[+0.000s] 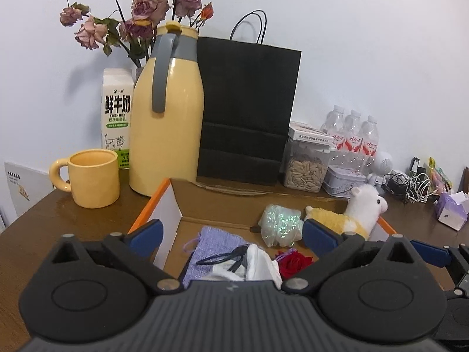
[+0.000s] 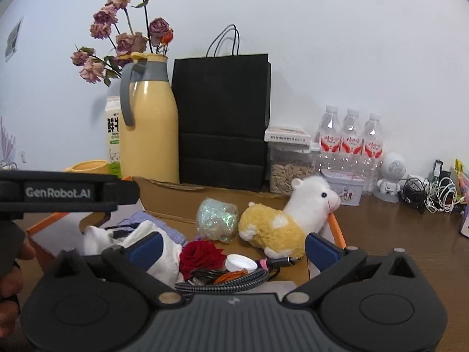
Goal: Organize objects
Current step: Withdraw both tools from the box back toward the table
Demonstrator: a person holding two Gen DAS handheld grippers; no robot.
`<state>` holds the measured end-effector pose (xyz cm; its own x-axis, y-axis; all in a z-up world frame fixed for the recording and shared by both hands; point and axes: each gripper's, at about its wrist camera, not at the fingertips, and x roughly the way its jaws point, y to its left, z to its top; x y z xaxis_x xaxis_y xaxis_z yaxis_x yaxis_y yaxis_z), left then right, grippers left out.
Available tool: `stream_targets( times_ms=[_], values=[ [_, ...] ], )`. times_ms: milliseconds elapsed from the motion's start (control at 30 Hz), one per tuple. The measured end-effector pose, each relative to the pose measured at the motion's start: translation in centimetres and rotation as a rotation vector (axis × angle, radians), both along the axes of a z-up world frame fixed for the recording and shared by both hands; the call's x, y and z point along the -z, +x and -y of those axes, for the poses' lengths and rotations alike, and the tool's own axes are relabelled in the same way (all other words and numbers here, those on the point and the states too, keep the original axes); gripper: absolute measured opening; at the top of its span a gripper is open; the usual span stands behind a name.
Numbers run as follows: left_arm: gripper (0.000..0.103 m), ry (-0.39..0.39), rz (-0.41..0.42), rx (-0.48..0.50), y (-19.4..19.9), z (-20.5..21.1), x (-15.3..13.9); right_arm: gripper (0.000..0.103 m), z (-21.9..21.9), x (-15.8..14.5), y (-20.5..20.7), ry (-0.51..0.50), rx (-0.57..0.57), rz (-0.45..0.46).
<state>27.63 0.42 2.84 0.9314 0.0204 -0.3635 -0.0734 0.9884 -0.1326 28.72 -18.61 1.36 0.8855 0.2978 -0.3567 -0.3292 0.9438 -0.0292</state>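
Cardboard box (image 1: 205, 202) already holds most of it: alpaca plush (image 2: 278, 223) against the far right rim, purple pouch (image 1: 217, 243), glitter bag (image 2: 217, 218), red rose (image 2: 202, 256), cables. Left gripper (image 1: 231, 234) and right gripper (image 2: 233, 249) over it, jaws wide, empty (likely finishing). Desk clutter behind untouched.

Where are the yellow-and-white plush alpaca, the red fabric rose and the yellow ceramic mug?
yellow-and-white plush alpaca (image 2: 272, 228), right wrist view, yellow body
red fabric rose (image 2: 202, 253), right wrist view, petals
yellow ceramic mug (image 1: 93, 182), left wrist view, side wall
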Motion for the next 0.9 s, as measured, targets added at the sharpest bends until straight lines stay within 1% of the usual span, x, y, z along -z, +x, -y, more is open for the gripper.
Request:
stream_targets(
  times_ms=[500, 667, 900],
  values=[
    [0.103, -0.007, -0.005, -0.007, 0.1, -0.1, 0.0, 0.103, 0.0, 0.0, -0.1, -0.002, 0.003, 0.009],
    [0.103, -0.009, 0.013, -0.010, -0.4, 0.0, -0.5, 0.103, -0.1, -0.4, -0.2, -0.003, -0.004, 0.021],
    [0.103, -0.010, 0.026, -0.014, -1.9, -0.1, -1.3, 0.103, 0.2, -1.4, -1.5, 0.001, -0.019, 0.039]
  ],
)
